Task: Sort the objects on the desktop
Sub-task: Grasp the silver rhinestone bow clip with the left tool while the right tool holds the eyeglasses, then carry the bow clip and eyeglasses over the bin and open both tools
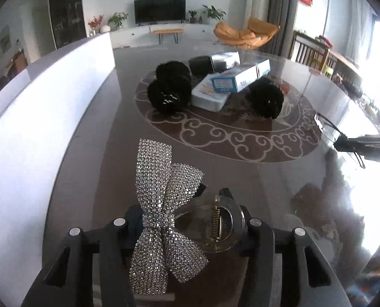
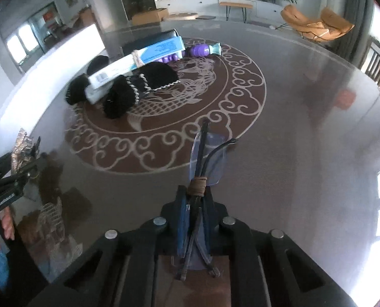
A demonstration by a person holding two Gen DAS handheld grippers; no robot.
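The left tongs (image 1: pixel 187 220) stand partly closed, their dark fingers (image 1: pixel 251 226) pressing from both sides on a clear hair claw clip (image 1: pixel 215 227) with a metal spring down its middle. A rhinestone bow (image 1: pixel 161 204) is fixed to the clip and spreads up and to the left over the left finger, so the clip and bow sit gripped between the tongs just above the glossy counter (image 1: pixel 241 179).

The right tongs (image 2: pixel 193 212) are drawn in as narrow as they go — clamped on a pair of folded glasses (image 2: pixel 205 158). The thin dark temples run back between the blue-padded fingers (image 2: pixel 181 220), a brown wrap binds the frame just ahead of the fingertips, and the clear lens juts forward over the counter. Whether the lens touches the surface cannot be told.

In the left wrist view the right tongs enter from the right edge with the glasses' wire frame showing at their tip; in the right wrist view the left tongs sit at the left edge with the bow's sparkle above them and a hand (image 2: pixel 0 225) behind.

Further back, on the counter's round scroll pattern, lies a heap: black fuzzy items (image 1: pixel 169 89), a white and blue box (image 1: pixel 238 78) lying over a white box (image 1: pixel 210 97), and — seen from the right wrist — a purple and teal object (image 2: pixel 205 50) beside them.
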